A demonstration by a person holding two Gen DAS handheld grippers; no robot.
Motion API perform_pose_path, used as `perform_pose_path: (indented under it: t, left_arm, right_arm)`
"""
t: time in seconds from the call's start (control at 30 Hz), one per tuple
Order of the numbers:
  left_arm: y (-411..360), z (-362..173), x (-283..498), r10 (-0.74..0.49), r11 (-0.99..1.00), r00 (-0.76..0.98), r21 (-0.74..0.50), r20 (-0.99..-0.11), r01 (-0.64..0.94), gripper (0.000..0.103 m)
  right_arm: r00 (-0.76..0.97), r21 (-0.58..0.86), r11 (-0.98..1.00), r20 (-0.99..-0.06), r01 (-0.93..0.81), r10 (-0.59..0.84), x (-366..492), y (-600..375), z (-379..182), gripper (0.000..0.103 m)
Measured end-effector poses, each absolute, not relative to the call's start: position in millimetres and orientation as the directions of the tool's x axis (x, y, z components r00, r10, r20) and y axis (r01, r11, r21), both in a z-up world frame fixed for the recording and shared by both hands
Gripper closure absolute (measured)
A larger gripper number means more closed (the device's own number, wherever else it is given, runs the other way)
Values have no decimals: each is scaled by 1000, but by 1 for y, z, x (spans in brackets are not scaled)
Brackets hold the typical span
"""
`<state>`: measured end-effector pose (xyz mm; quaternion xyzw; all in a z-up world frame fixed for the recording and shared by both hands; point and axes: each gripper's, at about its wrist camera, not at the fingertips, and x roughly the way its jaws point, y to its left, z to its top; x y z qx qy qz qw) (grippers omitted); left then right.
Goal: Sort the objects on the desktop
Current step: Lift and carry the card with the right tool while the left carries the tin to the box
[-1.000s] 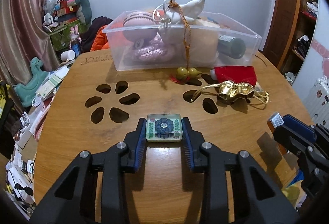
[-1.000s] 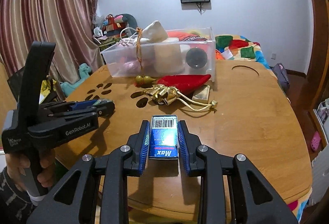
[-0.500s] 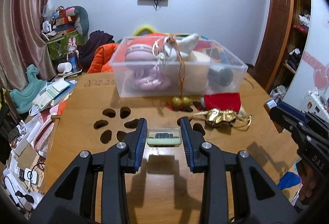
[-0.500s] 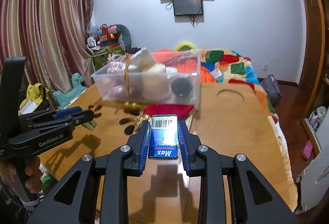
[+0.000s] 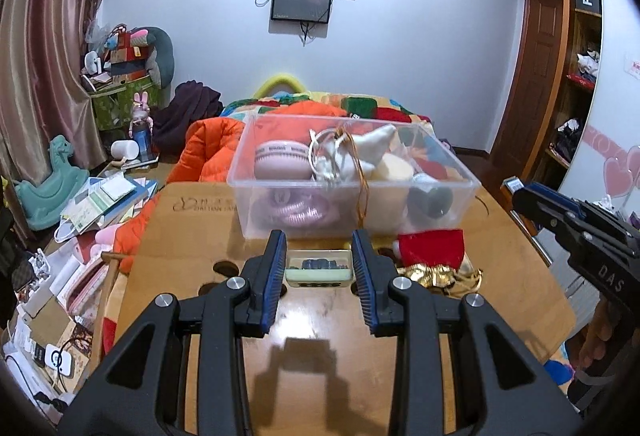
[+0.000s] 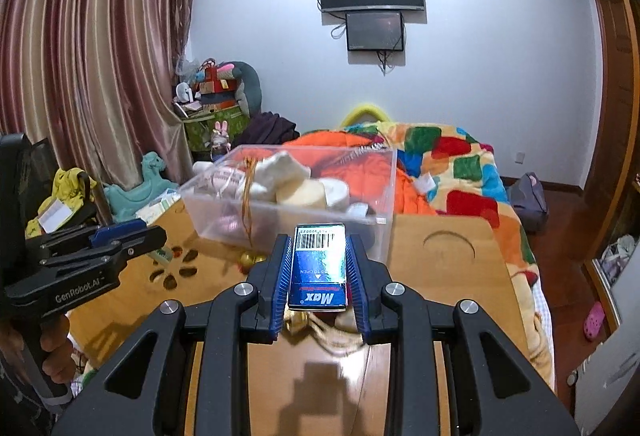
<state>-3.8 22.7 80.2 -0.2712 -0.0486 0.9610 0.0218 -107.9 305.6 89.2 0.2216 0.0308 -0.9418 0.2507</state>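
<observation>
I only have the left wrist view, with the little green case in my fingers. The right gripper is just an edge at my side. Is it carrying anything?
Observer: Yes. The right gripper is shut on a blue box printed "Max", with a barcode on its far end.
Operator: Anything on the floor out to the right that I should watch for?
Observer: A pink shoe lies there, beyond the bed's edge.

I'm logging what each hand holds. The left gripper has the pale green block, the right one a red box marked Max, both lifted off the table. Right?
Not quite: the box marked Max in the right gripper is blue, as the right wrist view shows. The left gripper does hold the pale green block, and both are off the table.
</observation>
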Motion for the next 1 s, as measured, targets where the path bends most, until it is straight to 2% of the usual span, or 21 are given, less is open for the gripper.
perform_pose_path:
  t: [0.57,1.0]
  left_arm:
    - [1,97,-59,72,-990,-854,-139,-515,0,70]
    - [-10,94,-106,-4,-993,-854,-99,-521,64,70]
  right_arm:
    - [-763,107,-868,-431,486,-481,-173,295,94,78]
    - [-743,164,-866,-453,473,-492,-217,293,81,78]
